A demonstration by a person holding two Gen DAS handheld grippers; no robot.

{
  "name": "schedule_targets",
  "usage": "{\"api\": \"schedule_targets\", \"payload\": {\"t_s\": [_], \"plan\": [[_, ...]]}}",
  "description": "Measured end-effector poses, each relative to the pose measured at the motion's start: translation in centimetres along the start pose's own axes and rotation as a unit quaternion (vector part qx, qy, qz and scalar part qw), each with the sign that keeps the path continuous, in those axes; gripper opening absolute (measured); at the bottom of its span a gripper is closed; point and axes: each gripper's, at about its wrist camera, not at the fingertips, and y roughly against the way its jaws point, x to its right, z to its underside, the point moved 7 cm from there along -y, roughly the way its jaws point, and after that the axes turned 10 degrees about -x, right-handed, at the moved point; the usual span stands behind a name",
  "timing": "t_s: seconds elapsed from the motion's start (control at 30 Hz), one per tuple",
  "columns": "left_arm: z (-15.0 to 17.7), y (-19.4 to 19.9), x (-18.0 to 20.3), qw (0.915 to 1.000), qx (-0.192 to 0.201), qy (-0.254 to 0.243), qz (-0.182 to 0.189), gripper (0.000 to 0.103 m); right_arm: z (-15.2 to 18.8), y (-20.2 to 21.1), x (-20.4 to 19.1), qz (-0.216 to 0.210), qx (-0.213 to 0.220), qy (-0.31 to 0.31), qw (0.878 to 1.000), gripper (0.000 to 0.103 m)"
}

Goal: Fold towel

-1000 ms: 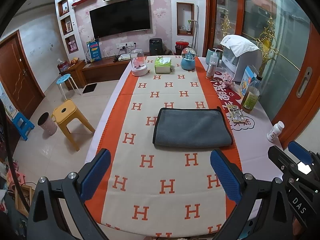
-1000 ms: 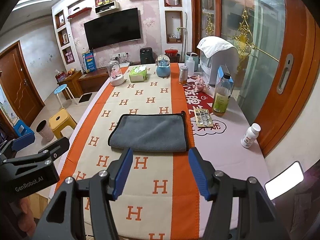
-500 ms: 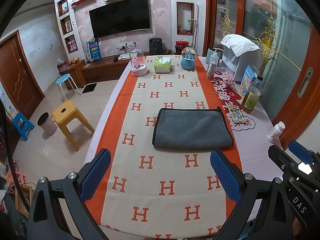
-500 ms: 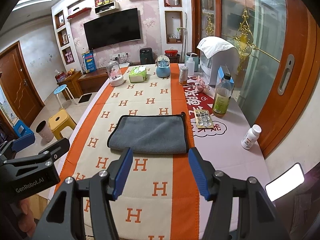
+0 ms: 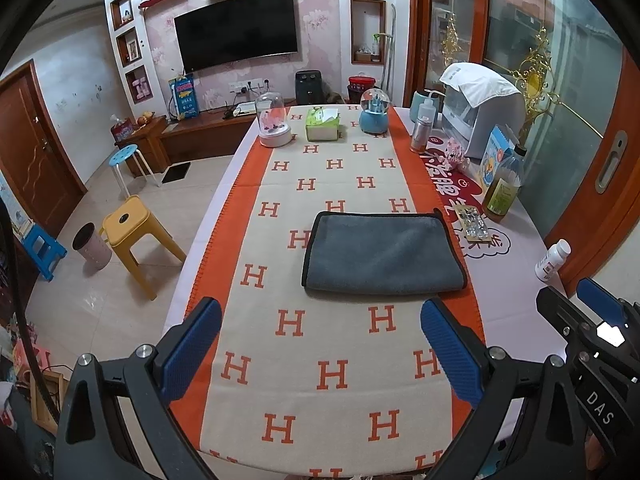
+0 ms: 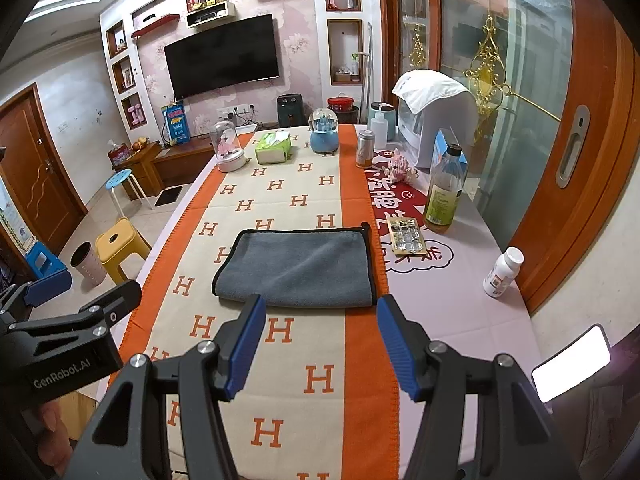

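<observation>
A grey towel with black edging (image 5: 384, 254) lies folded flat on the orange and cream H-pattern cloth (image 5: 332, 360), right of the table's middle. It also shows in the right wrist view (image 6: 298, 266). My left gripper (image 5: 320, 344) is open and empty, held above the cloth short of the towel's near edge. My right gripper (image 6: 322, 340) is open and empty, its blue pads just short of the towel's near edge. Each gripper shows at the edge of the other's view.
Right of the towel lie a blister pack (image 6: 407, 237), an oil bottle (image 6: 444, 190) and a white pill bottle (image 6: 502, 272). At the far end stand a glass dome (image 5: 273, 126), a tissue box (image 5: 322, 123) and a snow globe (image 5: 374, 112). A yellow stool (image 5: 132, 228) stands left.
Both grippers have drawn back very slightly from the towel. The towel has not moved.
</observation>
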Motion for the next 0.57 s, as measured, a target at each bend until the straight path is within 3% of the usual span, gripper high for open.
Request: {"api": "schedule_targets", "payload": {"t_s": [0.57], "plan": [[0.0,0.03,0.08,1.0,-0.004,0.0,0.0,0.099,-0.03,-0.08,-0.05,0.0,-0.002,0.0,1.0,0.058]]}}
